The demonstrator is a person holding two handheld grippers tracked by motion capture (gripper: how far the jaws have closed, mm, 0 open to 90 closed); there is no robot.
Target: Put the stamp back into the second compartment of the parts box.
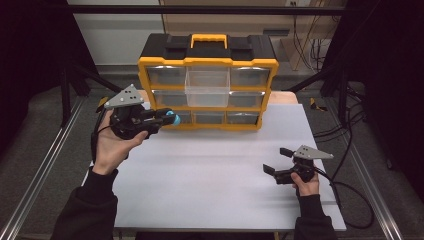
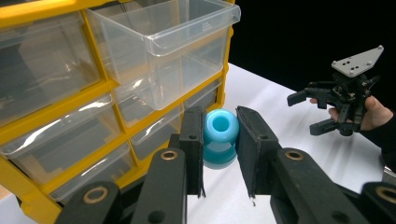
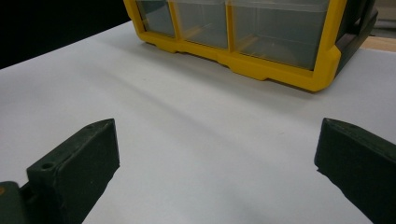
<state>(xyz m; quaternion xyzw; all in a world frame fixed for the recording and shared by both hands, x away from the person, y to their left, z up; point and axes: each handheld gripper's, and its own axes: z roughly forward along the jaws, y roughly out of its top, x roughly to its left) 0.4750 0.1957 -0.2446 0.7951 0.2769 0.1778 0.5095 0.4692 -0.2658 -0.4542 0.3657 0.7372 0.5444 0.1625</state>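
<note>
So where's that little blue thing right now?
The blue spool is clamped between the jaws of the left gripper, held above the white table at the left of the high view, just in front of the yellow drawer cabinet and below its pulled-out clear drawer.

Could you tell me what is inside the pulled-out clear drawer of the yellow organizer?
The pulled-out clear drawer looks empty: its clear walls and floor show nothing inside. The left gripper holds a blue spool in front of it, below its rim.
</note>
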